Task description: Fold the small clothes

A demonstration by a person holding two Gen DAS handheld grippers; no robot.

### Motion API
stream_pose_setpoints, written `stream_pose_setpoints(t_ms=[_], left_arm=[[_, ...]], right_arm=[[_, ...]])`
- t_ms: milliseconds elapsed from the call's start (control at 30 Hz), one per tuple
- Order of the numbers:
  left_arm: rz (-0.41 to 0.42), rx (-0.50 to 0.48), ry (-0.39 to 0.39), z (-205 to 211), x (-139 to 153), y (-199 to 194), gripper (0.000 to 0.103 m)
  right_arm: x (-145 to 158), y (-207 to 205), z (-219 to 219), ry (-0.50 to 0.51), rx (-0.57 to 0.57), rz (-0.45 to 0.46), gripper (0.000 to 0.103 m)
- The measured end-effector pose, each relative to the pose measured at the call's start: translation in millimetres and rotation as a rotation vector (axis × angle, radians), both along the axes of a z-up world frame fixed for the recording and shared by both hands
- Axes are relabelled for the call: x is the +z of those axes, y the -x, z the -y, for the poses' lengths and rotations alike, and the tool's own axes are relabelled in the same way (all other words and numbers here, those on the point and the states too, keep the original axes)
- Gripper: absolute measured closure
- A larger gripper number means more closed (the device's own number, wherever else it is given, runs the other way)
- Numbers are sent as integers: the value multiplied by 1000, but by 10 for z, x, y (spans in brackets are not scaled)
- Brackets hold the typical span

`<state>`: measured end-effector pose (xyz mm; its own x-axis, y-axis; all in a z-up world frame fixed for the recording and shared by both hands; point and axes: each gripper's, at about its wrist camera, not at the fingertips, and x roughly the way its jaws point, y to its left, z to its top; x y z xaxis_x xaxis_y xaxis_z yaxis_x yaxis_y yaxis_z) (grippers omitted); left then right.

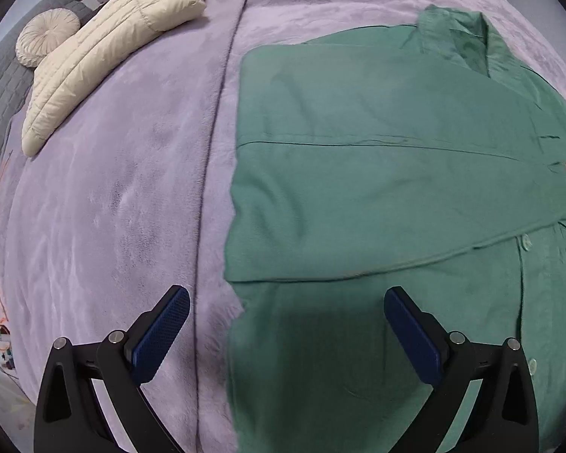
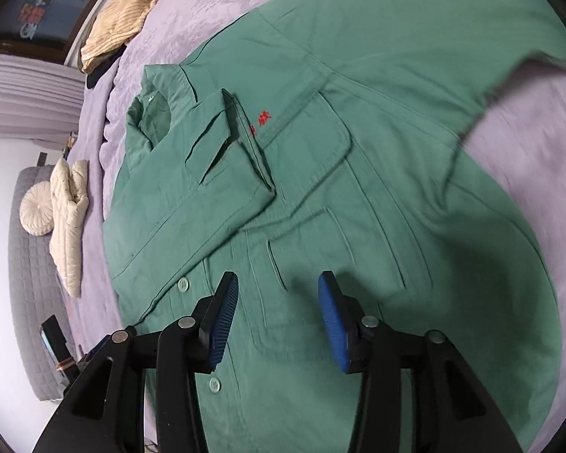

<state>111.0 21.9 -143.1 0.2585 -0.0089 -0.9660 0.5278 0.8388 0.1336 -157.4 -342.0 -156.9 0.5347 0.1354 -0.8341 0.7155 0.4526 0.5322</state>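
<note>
Fingers of both grippers stand spread and grasp nothing. On the left gripper (image 1: 286, 317) the 2 blue pads are wide apart, 1 over the lilac blanket (image 1: 113, 196) and 1 over cloth, straddling the left edge of the green shirt (image 1: 358, 188). The right gripper (image 2: 279, 302) has its jaws released too, though less widely, and hovers above the buttoned front near the hem.

This shirt lies flat and face up on the blanket, collar (image 2: 151, 113) at the far end. Its left side is already turned in, and that sleeve lies across the chest with its cuff (image 2: 241, 143) near the red stitching (image 2: 262, 120) above the chest pocket. The other sleeve (image 2: 452, 37) spreads out to the far right, not yet folded.

I judge the cloth to be a soft but fairly firm cotton weave: light, limp when lifted, not slippery, nothing fragile about it. It will hold a crease yet sag between 2 grip points, so pinching at seams and edges should serve best: the right shoulder seam and the right hem corner, or the cuff of the spread sleeve. The plush blanket may drag on the cloth if it is slid rather than lifted.

A cream quilted jacket (image 1: 105, 49) and a round cushion (image 1: 47, 36) lie well apart at the far left.
</note>
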Motion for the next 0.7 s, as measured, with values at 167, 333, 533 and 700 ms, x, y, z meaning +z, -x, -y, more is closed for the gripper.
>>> stream_pose_setpoints(t_ms=[167,333,533,700], left_arm=[[-34,-84,27,347,158,338,0],[-63,-159,46,705,230,638,0],[-79,-239,49,1125,293,873,0],[-88,-277,41,1368,312,1057,0]], right_arm=[[55,254,-25,-33,-25,5,47],[120,476,68,-48,-66,16,41],[202,758,322,-47,-121,32,30],[230,985,554,-55,-172,50,29]])
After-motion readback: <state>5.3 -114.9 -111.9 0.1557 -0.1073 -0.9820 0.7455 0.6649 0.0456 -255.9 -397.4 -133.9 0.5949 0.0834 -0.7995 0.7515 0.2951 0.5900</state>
